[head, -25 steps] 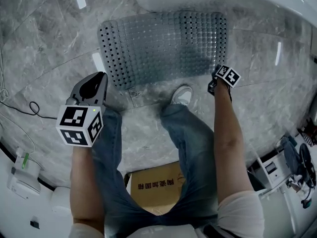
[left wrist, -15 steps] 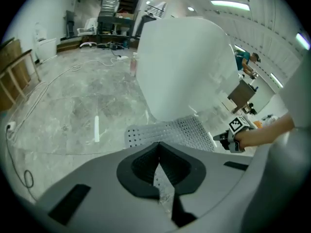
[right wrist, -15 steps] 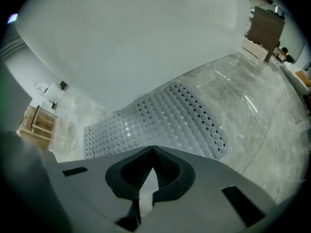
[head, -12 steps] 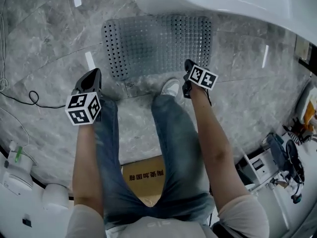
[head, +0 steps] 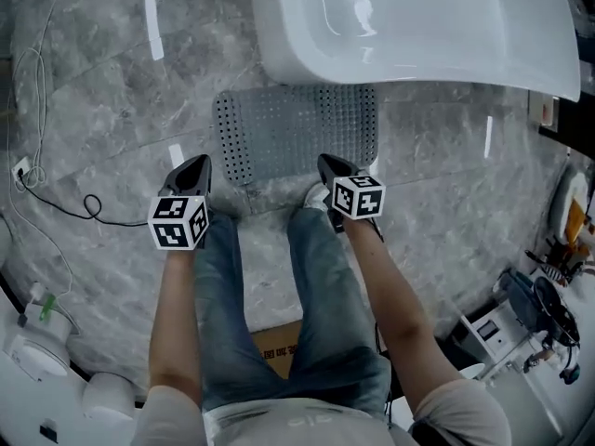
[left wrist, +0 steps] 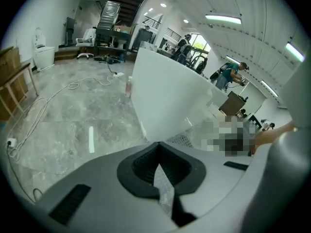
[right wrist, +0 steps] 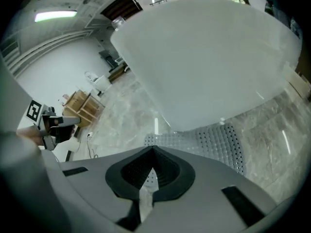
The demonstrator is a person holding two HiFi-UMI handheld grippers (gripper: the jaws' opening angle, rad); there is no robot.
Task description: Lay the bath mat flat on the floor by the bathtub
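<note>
Right gripper [head: 327, 163] lifted | bath mat [head: 297, 133] flat; beyond closed fingers [right wrist: 116, 178] (apart)

You've raised both: right gripper [head: 327, 162] came off the bath mat [head: 297, 133] corner and moved inward, left gripper [head: 195, 163] rose less.

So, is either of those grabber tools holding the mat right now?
No: the bath mat lies flat on the floor by the bathtub, and the left gripper and right gripper are shut on nothing.
</note>
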